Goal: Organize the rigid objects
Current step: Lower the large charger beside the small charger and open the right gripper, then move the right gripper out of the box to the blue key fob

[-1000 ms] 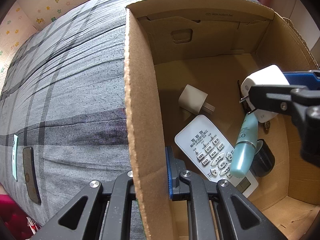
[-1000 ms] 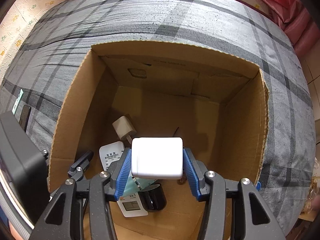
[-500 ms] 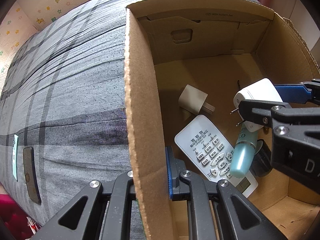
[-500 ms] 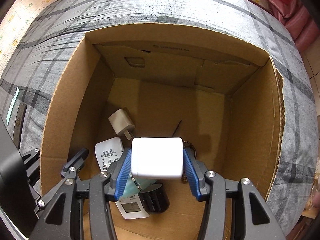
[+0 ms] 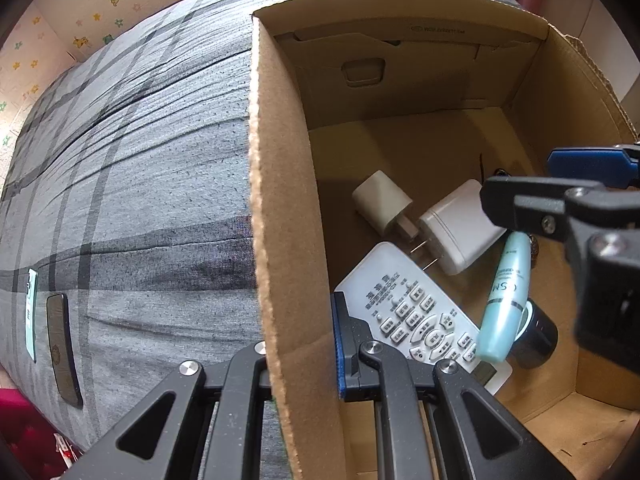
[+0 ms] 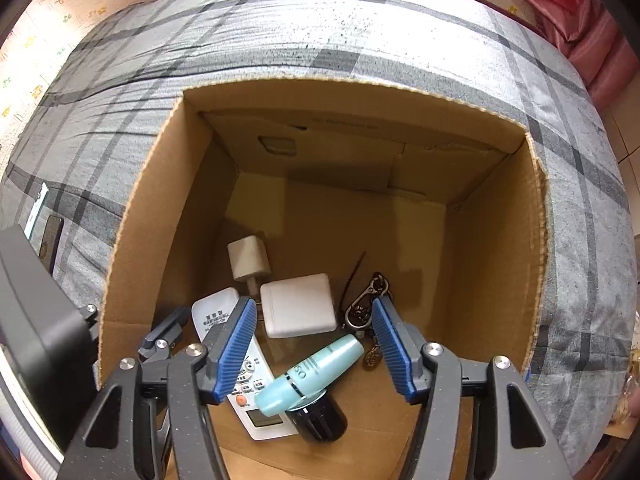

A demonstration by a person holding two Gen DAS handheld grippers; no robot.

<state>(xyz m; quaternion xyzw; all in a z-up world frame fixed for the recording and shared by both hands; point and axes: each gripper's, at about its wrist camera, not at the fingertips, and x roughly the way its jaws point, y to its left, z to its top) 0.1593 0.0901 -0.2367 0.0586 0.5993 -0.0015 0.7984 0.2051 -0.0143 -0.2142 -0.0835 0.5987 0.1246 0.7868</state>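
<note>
Cardboard box [image 6: 496, 264] sits on a grey plaid bed [image 6: 320, 28]. Left tool [image 5: 304, 344] is clamped on the box's left wall. Inside the box, left to right: remote [image 6: 244, 376], small plug [image 6: 248, 258], big white charger [image 6: 298, 306], teal tube [image 6: 316, 372], keyring [image 6: 366, 300]. Right tool [image 6: 316, 344] hangs above them, jaws opening, empty.
</note>
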